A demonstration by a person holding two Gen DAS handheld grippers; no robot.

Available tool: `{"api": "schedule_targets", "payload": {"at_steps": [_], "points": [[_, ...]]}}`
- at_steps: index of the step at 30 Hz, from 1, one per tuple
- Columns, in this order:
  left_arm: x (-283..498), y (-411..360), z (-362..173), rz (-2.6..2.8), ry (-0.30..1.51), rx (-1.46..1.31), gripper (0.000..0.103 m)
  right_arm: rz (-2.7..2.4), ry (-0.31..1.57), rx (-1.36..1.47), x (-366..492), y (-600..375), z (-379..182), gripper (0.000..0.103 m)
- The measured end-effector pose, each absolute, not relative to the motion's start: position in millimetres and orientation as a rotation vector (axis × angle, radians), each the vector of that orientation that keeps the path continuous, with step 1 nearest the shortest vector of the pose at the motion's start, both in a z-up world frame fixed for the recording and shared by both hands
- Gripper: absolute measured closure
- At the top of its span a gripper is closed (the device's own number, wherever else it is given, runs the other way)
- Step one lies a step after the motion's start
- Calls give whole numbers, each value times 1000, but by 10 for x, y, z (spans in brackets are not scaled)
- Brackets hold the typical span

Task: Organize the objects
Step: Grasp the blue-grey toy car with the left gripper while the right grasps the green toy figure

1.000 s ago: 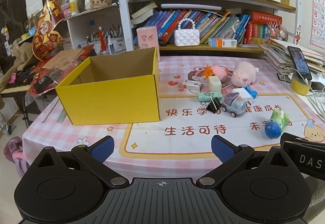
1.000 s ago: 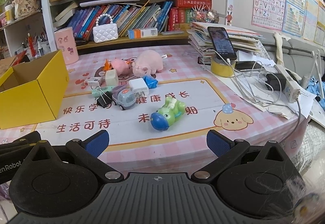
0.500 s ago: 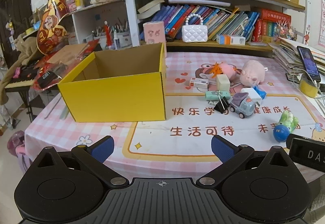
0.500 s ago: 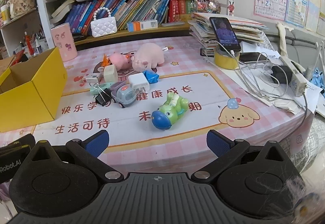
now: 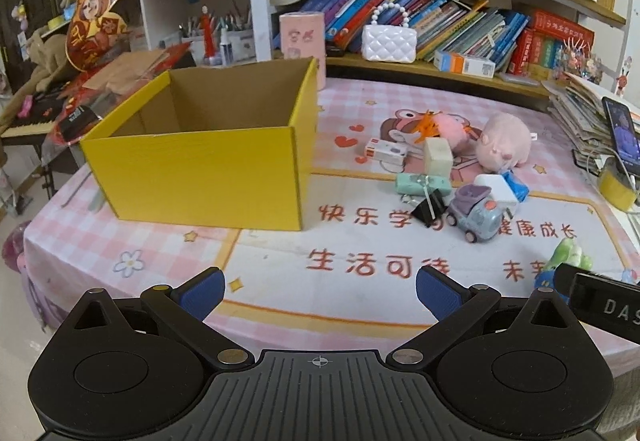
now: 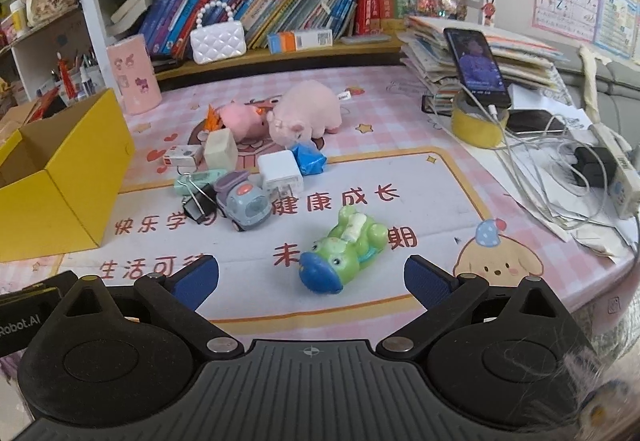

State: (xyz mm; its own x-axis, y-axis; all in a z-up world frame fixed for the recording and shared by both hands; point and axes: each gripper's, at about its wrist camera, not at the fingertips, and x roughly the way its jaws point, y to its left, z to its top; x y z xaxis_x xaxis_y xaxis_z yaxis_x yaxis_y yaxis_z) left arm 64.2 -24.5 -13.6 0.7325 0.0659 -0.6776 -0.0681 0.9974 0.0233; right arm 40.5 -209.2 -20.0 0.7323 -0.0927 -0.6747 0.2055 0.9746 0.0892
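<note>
An open yellow cardboard box (image 5: pixel 200 169) stands at the table's left; it also shows in the right wrist view (image 6: pixel 64 177). Small items lie in a cluster right of it: a grey toy truck (image 5: pixel 476 215) (image 6: pixel 244 203), a black binder clip (image 5: pixel 430 207), a pink plush pig (image 5: pixel 506 145) (image 6: pixel 308 115), a white charger (image 6: pixel 280 173), a blue packet (image 6: pixel 308 159). A green and blue toy (image 6: pixel 344 253) lies just ahead of my right gripper (image 6: pixel 312 279), between its open fingers. My left gripper (image 5: pixel 320 291) is open and empty over the table's front edge.
Bookshelves (image 5: pixel 440 17) with a white handbag (image 5: pixel 388 41) and a pink cup (image 5: pixel 302 35) stand behind the table. A phone on a yellow tape roll (image 6: pixel 480 121), cables and paper stacks (image 6: pixel 560 169) fill the right side. Clutter lies left of the box (image 5: pixel 72 109).
Both grippers have moved forward and a little higher over the table. The green toy now sits closer to the right gripper's fingers. Both stay open.
</note>
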Motion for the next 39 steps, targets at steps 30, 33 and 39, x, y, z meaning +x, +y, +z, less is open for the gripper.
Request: {"api": "schedule_targets", "payload": {"at_steps": [30, 33, 39], "points": [[1640, -1226, -357, -41, 825, -108, 23, 35, 854, 263, 1344, -3046, -508, 62], [1833, -1399, -475, -52, 852, -120, 29, 33, 863, 245, 1350, -3136, -483, 62], [2069, -1575, -696, 3, 921, -46, 47, 36, 834, 225, 1376, -3288, -420, 62]]}}
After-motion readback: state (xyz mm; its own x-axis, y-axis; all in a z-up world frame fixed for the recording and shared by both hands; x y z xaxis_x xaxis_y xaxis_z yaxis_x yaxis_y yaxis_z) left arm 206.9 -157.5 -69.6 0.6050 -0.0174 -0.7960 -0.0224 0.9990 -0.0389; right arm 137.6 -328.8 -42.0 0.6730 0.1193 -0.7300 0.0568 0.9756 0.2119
